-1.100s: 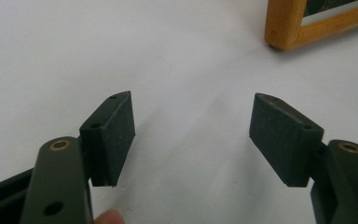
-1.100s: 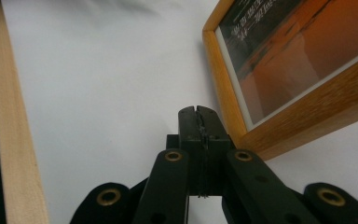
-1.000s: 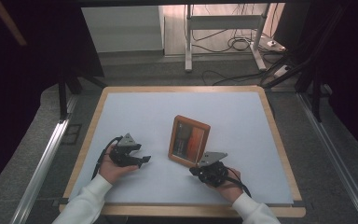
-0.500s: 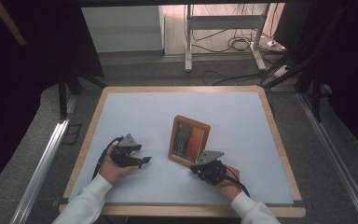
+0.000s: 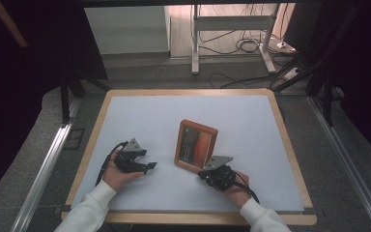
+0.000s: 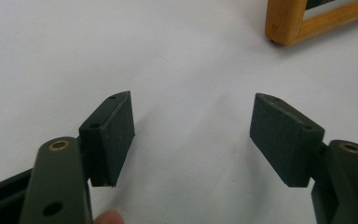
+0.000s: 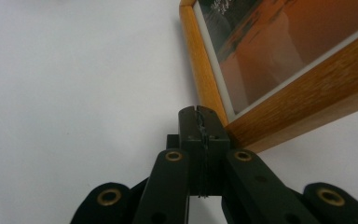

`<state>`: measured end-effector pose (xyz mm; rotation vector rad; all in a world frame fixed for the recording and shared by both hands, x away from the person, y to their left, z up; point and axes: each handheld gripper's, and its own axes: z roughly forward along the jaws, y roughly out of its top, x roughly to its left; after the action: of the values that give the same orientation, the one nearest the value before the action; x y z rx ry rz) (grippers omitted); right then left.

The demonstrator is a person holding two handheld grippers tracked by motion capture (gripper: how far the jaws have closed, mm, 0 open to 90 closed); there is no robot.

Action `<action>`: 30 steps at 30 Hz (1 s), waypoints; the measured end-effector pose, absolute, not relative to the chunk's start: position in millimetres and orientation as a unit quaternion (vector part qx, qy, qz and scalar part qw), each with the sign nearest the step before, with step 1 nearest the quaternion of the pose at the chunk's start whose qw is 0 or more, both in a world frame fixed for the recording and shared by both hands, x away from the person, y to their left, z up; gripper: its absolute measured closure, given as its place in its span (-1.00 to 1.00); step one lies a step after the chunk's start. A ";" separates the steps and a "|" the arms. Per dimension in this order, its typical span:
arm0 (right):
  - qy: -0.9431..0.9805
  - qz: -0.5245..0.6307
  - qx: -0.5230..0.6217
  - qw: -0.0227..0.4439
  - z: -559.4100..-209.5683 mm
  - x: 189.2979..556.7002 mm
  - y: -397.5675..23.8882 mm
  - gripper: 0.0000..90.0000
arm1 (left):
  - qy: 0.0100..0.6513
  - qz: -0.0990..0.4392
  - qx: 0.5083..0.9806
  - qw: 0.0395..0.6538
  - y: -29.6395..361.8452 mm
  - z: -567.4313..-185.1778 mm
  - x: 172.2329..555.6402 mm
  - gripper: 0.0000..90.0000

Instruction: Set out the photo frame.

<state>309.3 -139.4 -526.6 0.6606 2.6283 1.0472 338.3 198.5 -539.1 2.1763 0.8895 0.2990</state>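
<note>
A wooden picture frame (image 5: 196,146) with an orange picture rests on the white table top (image 5: 251,121), near its middle. My right gripper (image 5: 201,173) is shut with nothing between its jaws. Its tips (image 7: 199,114) sit right at the frame's (image 7: 284,60) near left corner, by the wooden edge; I cannot tell if they touch it. My left gripper (image 5: 149,166) lies to the left of the frame, apart from it, pointing toward it. Its jaws stand wide open over bare table (image 6: 193,126), and a corner of the frame (image 6: 289,23) shows farther ahead.
A wooden border (image 5: 92,145) runs around the table. Beyond the far edge stand a white metal stand (image 5: 232,29) and loose cables (image 5: 244,46) on the floor. Metal rails (image 5: 43,164) flank the table on both sides.
</note>
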 end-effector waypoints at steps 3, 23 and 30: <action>0.898 0.358 0.226 0.118 -526.5 310.1 -140.9 1.00 | 0.347 0.117 0.851 0.376 198.3 -539.2 338.3 -0.33; 0.893 0.358 0.242 0.128 -525.4 317.8 -153.6 1.00 | 0.347 0.116 0.852 0.375 198.4 -539.7 338.7 -0.34; 0.892 0.357 0.244 0.131 -525.0 319.2 -155.9 1.00 | 0.346 0.116 0.852 0.375 198.5 -539.8 338.8 -0.34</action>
<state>319.2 -155.9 -525.0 0.7082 2.5903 1.0360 338.8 198.5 -539.8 2.1815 0.8867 0.2971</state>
